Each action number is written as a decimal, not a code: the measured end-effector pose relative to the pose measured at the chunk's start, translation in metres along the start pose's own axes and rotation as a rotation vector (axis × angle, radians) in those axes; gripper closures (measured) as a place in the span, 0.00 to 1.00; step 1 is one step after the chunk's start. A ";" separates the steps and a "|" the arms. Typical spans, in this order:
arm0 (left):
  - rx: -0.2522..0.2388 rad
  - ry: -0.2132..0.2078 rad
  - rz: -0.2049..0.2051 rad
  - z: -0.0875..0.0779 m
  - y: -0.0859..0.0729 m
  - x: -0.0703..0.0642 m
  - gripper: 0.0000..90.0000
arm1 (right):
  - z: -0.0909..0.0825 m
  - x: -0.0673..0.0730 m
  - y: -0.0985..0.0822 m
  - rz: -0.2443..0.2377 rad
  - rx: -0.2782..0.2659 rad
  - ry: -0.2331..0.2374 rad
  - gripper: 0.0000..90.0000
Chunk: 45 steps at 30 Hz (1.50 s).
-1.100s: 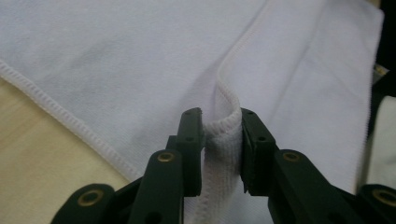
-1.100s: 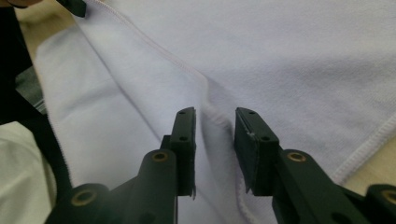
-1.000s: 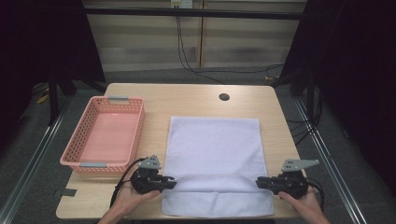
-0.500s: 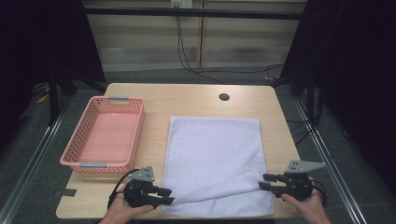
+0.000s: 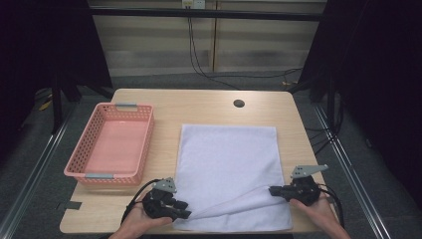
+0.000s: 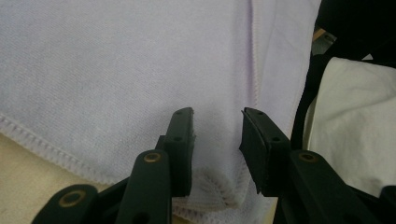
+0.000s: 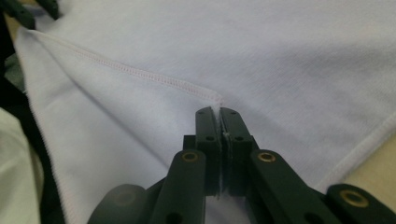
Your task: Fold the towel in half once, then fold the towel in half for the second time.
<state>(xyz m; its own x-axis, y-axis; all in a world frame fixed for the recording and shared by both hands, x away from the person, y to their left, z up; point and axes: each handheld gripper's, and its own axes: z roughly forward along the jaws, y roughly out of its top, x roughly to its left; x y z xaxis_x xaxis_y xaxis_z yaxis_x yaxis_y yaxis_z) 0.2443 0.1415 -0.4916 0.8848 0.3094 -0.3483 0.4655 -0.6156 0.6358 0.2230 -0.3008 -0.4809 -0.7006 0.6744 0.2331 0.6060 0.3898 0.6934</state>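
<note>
A pale lavender towel (image 5: 226, 159) lies spread on the wooden table (image 5: 199, 107). Its near edge is drawn up into a ridge that runs between my two grippers. My right gripper (image 5: 271, 190) sits at the towel's near right; its jaws (image 7: 218, 111) have just closed and are shut on a thin fold of the towel (image 7: 280, 56) beside a stitched hem. My left gripper (image 5: 186, 210) is at the near left corner. Its jaws (image 6: 217, 114) have just opened and stand apart, with the puckered corner of the towel (image 6: 116, 60) loose between them.
A pink plastic basket (image 5: 144, 144) stands empty to the left of the towel. A small dark hole (image 5: 239, 103) marks the table's far side. Bare wood lies between basket and towel. Dark floor and rails surround the table.
The towel's near edge lay flat a second ago and now rises as a fold between the grippers. The left hand has drawn back toward the table's front edge.
</note>
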 end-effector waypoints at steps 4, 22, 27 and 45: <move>-0.002 -0.013 -0.016 -0.002 -0.003 -0.001 0.69 | -0.019 0.016 -0.017 -0.005 -0.011 0.026 0.96; -0.098 0.180 -0.111 0.007 0.044 0.063 0.60 | -0.013 -0.010 -0.001 0.040 -0.037 -0.080 0.63; -0.097 0.192 -0.114 0.012 0.048 0.076 0.61 | 0.003 -0.023 0.008 0.055 -0.025 -0.098 0.59; -0.064 0.242 -0.015 0.019 0.043 0.054 0.90 | 0.020 -0.023 0.006 0.013 0.039 -0.171 0.89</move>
<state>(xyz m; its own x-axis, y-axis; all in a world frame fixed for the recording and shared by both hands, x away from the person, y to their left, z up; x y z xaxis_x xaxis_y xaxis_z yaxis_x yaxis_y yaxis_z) 0.3118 0.1179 -0.4966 0.8527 0.4876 -0.1877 0.4720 -0.5648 0.6769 0.2506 -0.3012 -0.4957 -0.6203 0.7752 0.1200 0.6311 0.4023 0.6633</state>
